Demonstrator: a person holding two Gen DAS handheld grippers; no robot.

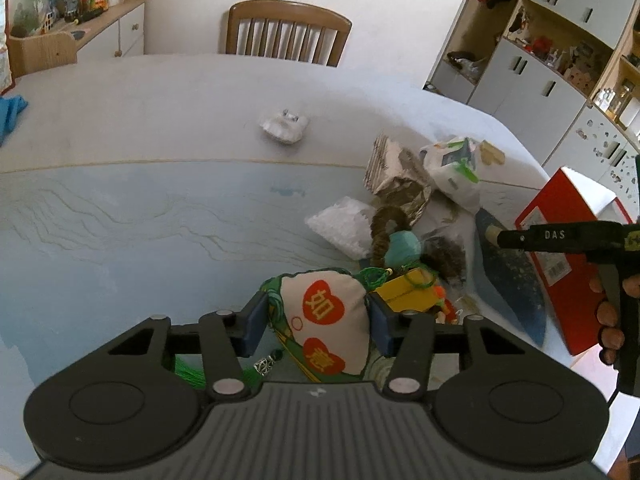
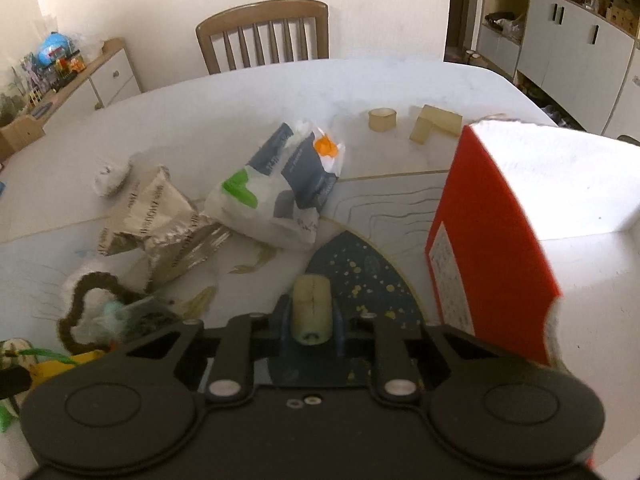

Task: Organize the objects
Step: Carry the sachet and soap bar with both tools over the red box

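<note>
I had the left gripper (image 1: 318,322) down over the near edge of the clutter, and its two blue pads were pressed against either side of a stuffed white sachet (image 1: 326,316) with red hearts and a green border. The jaws stood partly closed, held apart by the sachet's width. A green tassel (image 1: 188,368) and a small silver bead (image 1: 267,365) trailed beneath it toward the gripper body.

I took the red box (image 2: 492,240) as my landmark; it stood on the table (image 1: 140,128) with its white inside facing up. My right gripper (image 2: 311,322) sat just left of the box, over a dark blue speckled patch (image 2: 360,268) on the table cover. Its jaws were nearly together, pinching a small pale cylinder (image 2: 312,310) that stood up between the pads.

Further left of the box lay a white plastic bag (image 2: 272,200) with dark blue and green print, and beyond that a crumpled silver foil packet (image 2: 168,224). Still further left and nearer to me was a loop of brown fuzzy wire (image 2: 86,308) beside something pale teal, too blurred in the right view to name. Behind the box, toward the wooden chair (image 2: 264,36), two pale blocks rested on the table: a short ring-shaped one (image 2: 382,120) and an L-shaped one (image 2: 434,122). A small white lump (image 1: 285,125) sat alone, well apart from the box, toward the middle of the table.
</note>
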